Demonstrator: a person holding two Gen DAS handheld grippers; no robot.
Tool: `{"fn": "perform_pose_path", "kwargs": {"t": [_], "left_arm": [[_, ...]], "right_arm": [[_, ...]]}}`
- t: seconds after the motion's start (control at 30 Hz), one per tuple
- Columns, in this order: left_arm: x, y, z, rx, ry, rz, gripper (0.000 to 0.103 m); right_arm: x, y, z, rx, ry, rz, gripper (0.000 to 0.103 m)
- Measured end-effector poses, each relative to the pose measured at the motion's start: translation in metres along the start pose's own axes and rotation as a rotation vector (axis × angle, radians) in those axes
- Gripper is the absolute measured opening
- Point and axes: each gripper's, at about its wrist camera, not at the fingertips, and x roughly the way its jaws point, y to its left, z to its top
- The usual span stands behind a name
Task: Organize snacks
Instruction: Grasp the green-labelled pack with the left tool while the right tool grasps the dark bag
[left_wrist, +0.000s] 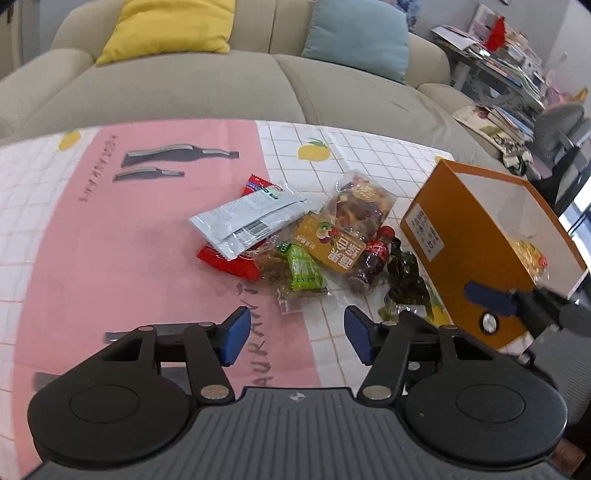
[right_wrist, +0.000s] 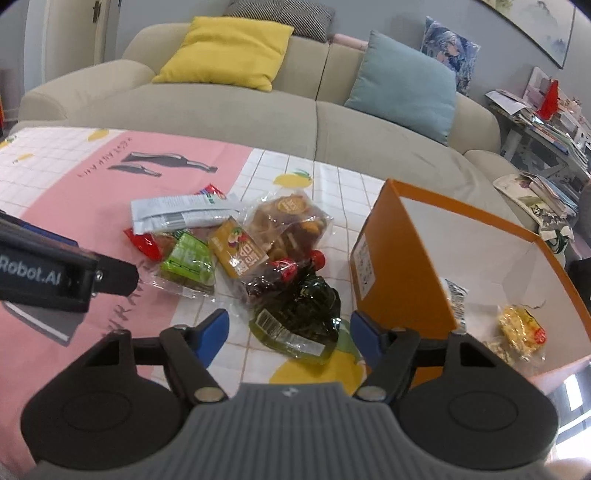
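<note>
A heap of snacks lies on the tablecloth: a silver packet over a red packet, a green packet, a yellow-labelled bag, a small cola bottle and a dark green seaweed pack. An orange box stands to the right, with a yellow snack and a white packet inside. My left gripper is open and empty, short of the heap. My right gripper is open and empty, straddling the seaweed pack's near end, beside the box.
The pink and white checked tablecloth covers the table. A beige sofa with a yellow cushion and a blue cushion stands behind. Cluttered shelves are at the far right.
</note>
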Motion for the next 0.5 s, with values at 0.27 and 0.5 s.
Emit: {"fn": "perform_pose_path", "kwargs": {"t": [0.27, 0.5], "left_arm": [[0.043, 0.002, 0.004, -0.012, 0.024, 0.009, 0.057], [0.061, -0.003, 0.012, 0.0, 0.028, 0.014, 0.038]], "right_arm": [[0.033, 0.007, -0.005, 0.004, 0.063, 0.024, 0.056], [0.049, 0.011, -0.007, -0.012, 0.07, 0.025, 0.042]]}}
